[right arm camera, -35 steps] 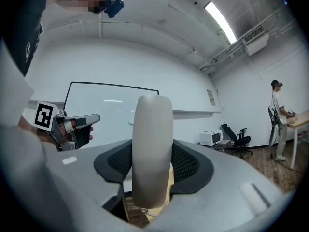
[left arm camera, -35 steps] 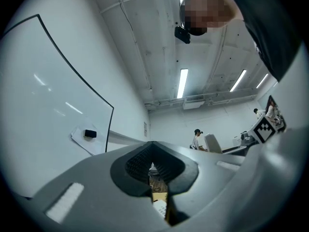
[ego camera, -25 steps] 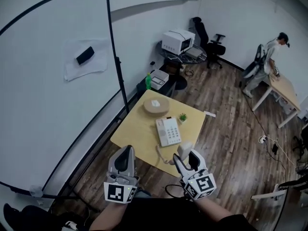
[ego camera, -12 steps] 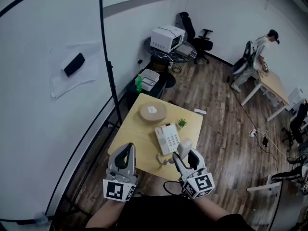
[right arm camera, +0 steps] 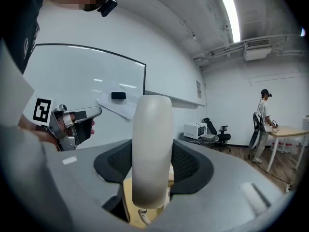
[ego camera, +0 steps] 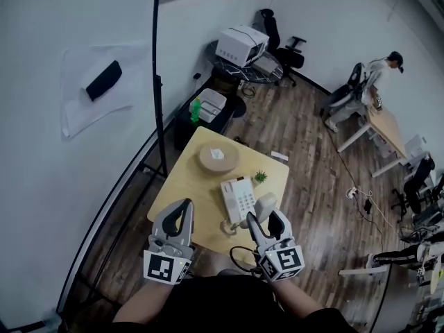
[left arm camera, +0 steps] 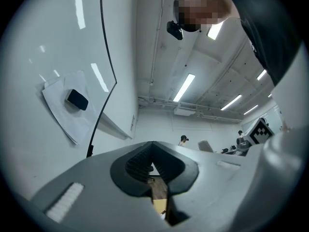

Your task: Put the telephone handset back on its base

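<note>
A white telephone base (ego camera: 238, 198) with a keypad lies on the small yellow table (ego camera: 182, 193) in the head view. Its cream handset (ego camera: 265, 205) stands upright in my right gripper (ego camera: 266, 220), which is shut on it just above the table's near right edge. The coiled cord (ego camera: 231, 224) hangs from the handset toward the base. In the right gripper view the handset (right arm camera: 152, 129) fills the gap between the jaws. My left gripper (ego camera: 179, 218) hovers over the table's near left edge, shut and empty; its tips (left arm camera: 153, 145) meet.
A round wooden disc (ego camera: 218, 157) and a small potted plant (ego camera: 260, 177) sit behind the base. A black pole (ego camera: 159, 89) and whiteboard stand at the left. A green bottle (ego camera: 195, 109), a white appliance (ego camera: 239, 44), an office chair (ego camera: 281, 47) and a person (ego camera: 380, 82) at a desk lie beyond.
The head view has swung, so the table now sits closer under both grippers. The right gripper still holds the handset and the left stays shut.
</note>
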The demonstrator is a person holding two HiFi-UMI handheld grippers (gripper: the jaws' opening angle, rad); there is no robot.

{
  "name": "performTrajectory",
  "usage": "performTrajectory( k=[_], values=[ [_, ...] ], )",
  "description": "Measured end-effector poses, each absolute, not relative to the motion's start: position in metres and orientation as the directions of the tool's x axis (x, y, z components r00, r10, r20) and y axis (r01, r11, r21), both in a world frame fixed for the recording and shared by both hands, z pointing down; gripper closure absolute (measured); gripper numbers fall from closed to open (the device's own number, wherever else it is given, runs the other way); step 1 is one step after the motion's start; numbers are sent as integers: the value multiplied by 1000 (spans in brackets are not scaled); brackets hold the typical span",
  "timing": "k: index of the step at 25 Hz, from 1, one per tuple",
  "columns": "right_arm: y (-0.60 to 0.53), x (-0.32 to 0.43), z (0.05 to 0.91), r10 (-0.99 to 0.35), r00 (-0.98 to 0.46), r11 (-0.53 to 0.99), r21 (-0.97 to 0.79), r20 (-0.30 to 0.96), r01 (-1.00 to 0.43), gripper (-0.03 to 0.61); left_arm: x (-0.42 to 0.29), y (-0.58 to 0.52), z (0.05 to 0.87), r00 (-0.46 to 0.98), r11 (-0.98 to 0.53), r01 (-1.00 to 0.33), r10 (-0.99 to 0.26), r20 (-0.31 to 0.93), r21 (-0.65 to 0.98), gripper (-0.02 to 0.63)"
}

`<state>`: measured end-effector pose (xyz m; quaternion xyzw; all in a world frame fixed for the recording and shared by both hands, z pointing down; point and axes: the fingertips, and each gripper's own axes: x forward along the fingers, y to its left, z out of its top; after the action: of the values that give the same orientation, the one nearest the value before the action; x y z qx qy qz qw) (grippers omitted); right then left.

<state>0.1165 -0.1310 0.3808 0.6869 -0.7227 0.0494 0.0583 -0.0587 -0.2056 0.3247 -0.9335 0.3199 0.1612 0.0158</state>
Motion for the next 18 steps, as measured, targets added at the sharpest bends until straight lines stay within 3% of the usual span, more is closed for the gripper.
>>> performTrajectory(
  k=[18],
  values=[
    [-210, 178, 454, -944, -102, 116, 26, 315, -993, 345, -32, -207, 362, 691, -726, -674, -685, -230, 136, 614]
  ],
)
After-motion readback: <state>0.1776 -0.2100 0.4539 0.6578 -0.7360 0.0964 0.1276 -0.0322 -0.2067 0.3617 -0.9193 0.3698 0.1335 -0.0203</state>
